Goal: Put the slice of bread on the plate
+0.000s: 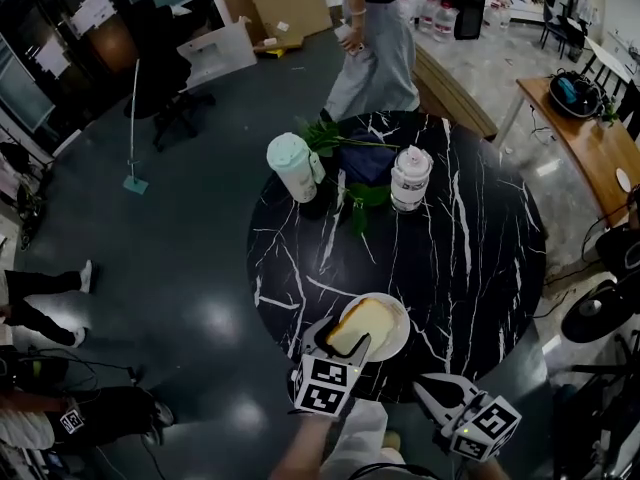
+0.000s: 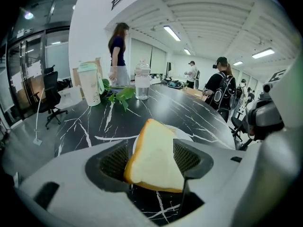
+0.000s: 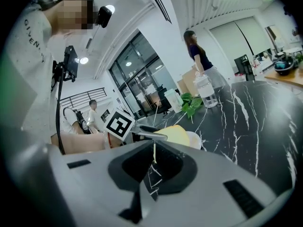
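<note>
A thick slice of bread (image 1: 360,325) lies tilted on the white plate (image 1: 396,346) near the front edge of the black marble table (image 1: 470,238). My left gripper (image 1: 345,348) is open around the near end of the slice. In the left gripper view the bread (image 2: 154,157) sits between the wide-spread jaws, over the plate (image 2: 183,133). My right gripper (image 1: 427,386) hovers at the table's front edge, to the right of the plate, with its jaws together and nothing in them. From the right gripper view (image 3: 154,162) the bread (image 3: 179,135) and plate (image 3: 195,139) show just ahead.
At the table's far side stand a green-lidded cup (image 1: 293,166), a clear jar (image 1: 410,178) and a leafy plant in a dark pot (image 1: 362,163). A person (image 1: 375,38) stands behind the table. An office chair (image 1: 165,68) is on the floor to the far left.
</note>
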`<state>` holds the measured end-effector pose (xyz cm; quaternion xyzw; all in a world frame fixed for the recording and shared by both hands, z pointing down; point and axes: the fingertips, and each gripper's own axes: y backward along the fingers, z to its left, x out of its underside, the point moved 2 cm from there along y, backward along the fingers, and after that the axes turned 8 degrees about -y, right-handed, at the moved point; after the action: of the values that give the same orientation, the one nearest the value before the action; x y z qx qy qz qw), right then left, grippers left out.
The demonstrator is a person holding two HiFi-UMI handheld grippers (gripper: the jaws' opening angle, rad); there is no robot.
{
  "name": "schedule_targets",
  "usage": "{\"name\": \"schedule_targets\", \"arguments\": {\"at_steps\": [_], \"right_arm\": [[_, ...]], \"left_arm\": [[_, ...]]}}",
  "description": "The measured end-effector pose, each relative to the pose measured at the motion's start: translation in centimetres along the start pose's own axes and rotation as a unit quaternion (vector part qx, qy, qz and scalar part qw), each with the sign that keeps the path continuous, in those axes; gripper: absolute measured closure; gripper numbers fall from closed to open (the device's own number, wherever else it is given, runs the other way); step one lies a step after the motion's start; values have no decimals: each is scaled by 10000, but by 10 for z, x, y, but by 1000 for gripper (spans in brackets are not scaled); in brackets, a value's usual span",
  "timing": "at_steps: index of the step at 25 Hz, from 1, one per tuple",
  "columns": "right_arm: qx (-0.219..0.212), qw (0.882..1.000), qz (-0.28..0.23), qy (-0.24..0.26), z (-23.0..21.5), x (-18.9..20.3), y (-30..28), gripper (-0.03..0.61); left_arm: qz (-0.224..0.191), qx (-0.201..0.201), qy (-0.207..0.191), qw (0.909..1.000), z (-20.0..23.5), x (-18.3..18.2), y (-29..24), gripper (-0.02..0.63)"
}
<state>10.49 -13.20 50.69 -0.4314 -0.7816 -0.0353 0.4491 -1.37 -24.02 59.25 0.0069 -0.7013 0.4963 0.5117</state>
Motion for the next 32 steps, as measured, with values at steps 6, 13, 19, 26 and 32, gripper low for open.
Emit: {"name": "schedule_targets", "arguments": {"at_steps": [6,13,19,26,32], "right_arm": [[-34,10000,48,-35,3,3,1,566],[25,9999,86,-116,2,9,6,566],[22,9999,64,-153,4,13,5,566],[-69,9999,80,-106,11,13,-6,566],[-116,9998,103,127,20,11,-12,566]], "left_arm": [[59,73,-217,9997,-9,3,-11,328],[169,-244,-1049,9940,-4,-6,-18,326],[-31,-588,-1836,9812,-1,-18,-8,325],[-570,-349,-1457,9871,-12,-24,12,325],[-810,-169,-1309,9879,-26,-16,30,340]]}}
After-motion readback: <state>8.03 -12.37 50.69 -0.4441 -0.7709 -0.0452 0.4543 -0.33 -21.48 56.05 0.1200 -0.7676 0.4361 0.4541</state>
